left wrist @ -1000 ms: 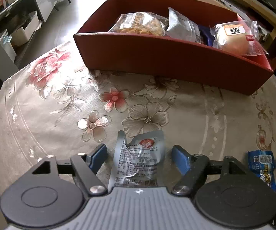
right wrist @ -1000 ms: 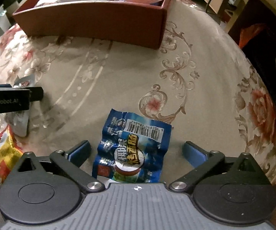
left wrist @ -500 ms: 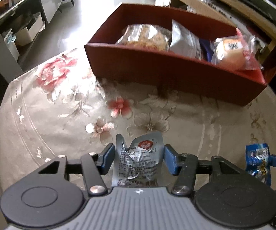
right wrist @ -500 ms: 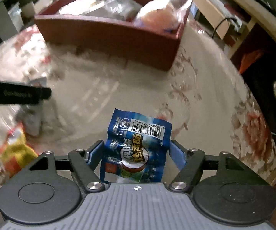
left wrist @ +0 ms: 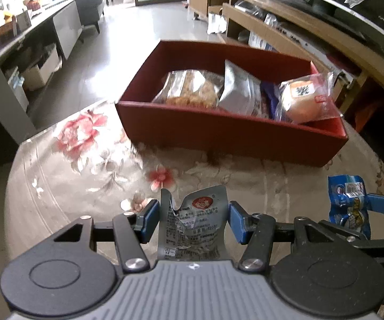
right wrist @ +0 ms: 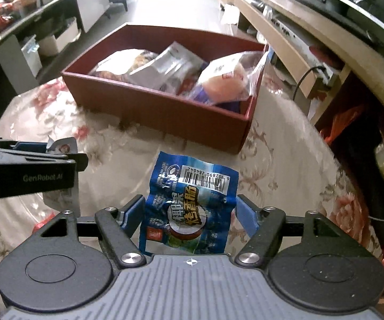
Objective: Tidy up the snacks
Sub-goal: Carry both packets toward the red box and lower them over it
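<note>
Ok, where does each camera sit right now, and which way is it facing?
Left wrist view: on the left hand-held gripper, looking forward and down over the floral table toward the red box; its blue fingers clamp a silver packet.
Right wrist view: on the right hand-held gripper, facing the same way; its fingers clamp a blue packet.
Shared: both see the red box, and each shows the other gripper with its packet at the frame's edge.
</note>
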{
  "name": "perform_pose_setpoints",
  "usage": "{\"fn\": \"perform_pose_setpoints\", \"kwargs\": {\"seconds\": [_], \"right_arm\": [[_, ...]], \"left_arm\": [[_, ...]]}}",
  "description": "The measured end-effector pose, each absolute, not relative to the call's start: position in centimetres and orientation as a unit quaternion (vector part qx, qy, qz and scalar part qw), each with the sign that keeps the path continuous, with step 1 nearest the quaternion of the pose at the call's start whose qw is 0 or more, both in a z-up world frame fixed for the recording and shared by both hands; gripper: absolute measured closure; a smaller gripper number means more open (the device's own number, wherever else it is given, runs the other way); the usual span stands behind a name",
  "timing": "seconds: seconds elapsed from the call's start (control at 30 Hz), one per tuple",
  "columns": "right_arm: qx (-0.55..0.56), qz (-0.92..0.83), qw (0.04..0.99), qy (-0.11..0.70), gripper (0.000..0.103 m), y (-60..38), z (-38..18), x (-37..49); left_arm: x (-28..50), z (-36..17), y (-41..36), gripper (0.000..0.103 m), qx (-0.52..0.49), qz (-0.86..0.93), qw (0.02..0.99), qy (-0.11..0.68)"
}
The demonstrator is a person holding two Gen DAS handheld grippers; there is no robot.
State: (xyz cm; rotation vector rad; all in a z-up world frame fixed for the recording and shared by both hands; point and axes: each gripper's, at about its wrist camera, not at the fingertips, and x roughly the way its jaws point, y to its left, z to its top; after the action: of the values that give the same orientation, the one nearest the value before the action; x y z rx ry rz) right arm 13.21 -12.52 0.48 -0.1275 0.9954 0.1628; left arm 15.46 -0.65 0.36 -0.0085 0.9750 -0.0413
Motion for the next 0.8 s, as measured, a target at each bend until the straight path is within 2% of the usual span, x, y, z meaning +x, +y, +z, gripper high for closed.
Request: {"fn": "perform_pose_setpoints", "kwargs": {"seconds": [0.8], "right_arm": [[-0.038, 0.072, 0.9, 0.429, 0.025, -13.2, 3.5, 14.0]], "left_arm": [[15.1, 3.5, -0.9, 0.045, -0.006, -0.016, 0.907, 0.421]]}}
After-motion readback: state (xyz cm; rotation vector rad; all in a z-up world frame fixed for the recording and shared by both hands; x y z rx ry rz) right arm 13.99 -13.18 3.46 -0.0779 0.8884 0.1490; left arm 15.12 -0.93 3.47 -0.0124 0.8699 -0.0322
